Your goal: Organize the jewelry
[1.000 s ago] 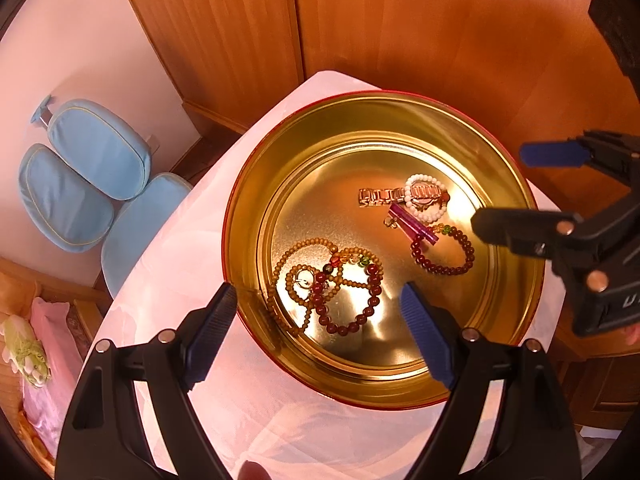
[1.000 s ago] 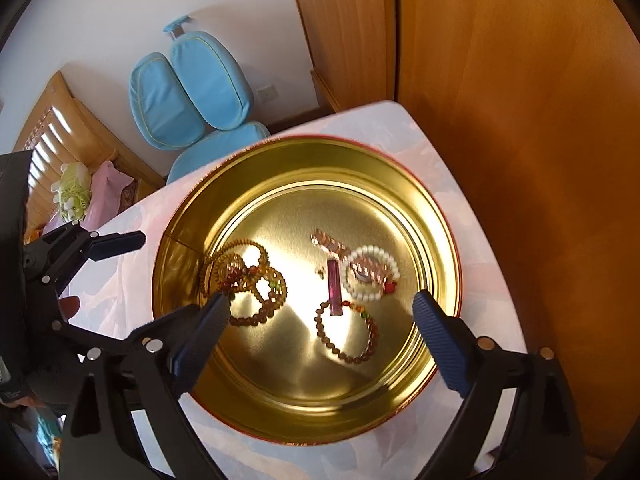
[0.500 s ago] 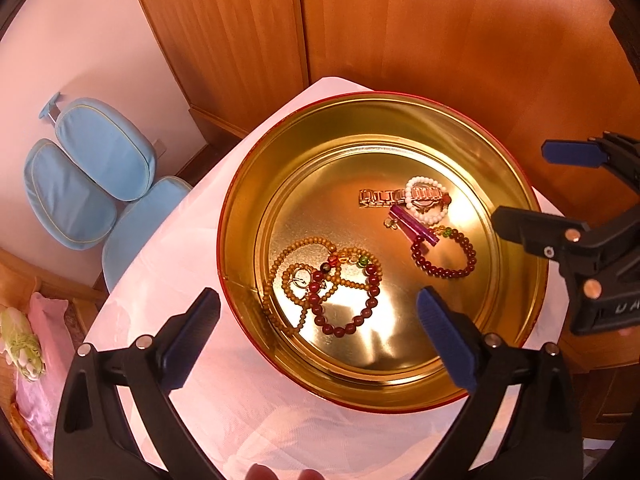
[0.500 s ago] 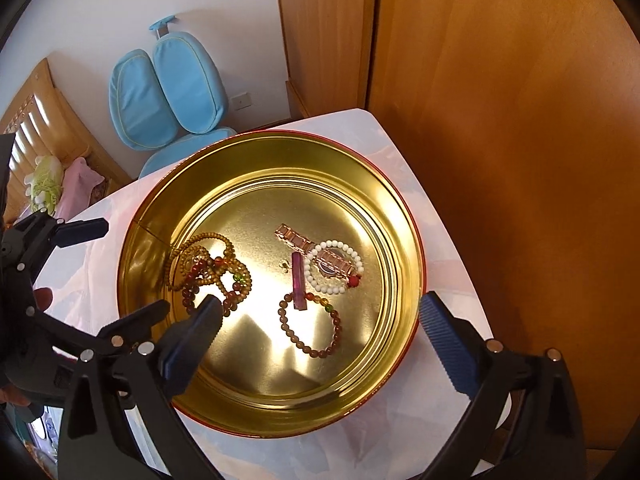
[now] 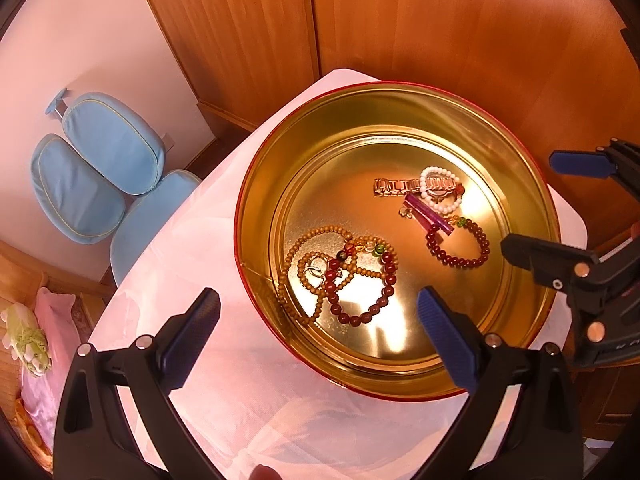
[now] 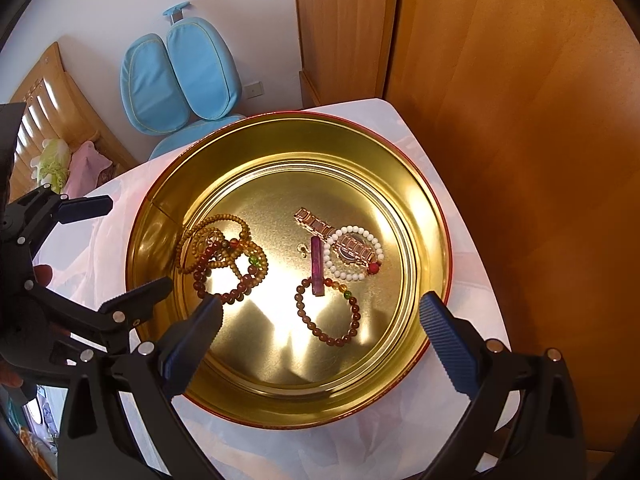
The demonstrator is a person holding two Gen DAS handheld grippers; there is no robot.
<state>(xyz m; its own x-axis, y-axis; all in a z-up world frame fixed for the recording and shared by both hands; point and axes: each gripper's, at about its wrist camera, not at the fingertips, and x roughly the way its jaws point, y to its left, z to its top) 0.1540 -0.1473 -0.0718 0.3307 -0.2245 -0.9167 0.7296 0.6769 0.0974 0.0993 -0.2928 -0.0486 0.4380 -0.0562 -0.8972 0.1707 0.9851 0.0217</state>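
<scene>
A round gold tin (image 5: pixel 520 184) (image 6: pixel 432 248) with a red rim holds the jewelry. A tan bead necklace (image 5: pixel 320 236) (image 6: pixel 224 220) and a dark red bead bracelet (image 5: pixel 360 316) (image 6: pixel 224 296) lie tangled on one side. A metal watch (image 5: pixel 394 186) (image 6: pixel 310 218), a white bead bracelet (image 5: pixel 434 204) (image 6: pixel 352 276), a purple bar (image 5: pixel 430 216) (image 6: pixel 317 268) and a brown bead bracelet (image 5: pixel 460 260) (image 6: pixel 332 332) lie on the other. My left gripper (image 5: pixel 318 334) and right gripper (image 6: pixel 320 340) are open, empty, above the tin's near edge.
The tin sits on a small table under a white cloth (image 5: pixel 224 360) (image 6: pixel 476 264). Wooden wardrobe doors (image 5: pixel 440 20) (image 6: pixel 520 80) stand close behind. A blue chair (image 5: pixel 100 168) (image 6: pixel 176 76) and a bed (image 6: pixel 48 120) are beyond the table.
Both grippers have pulled back and up from the tin, staying open. The jewelry has not moved.
</scene>
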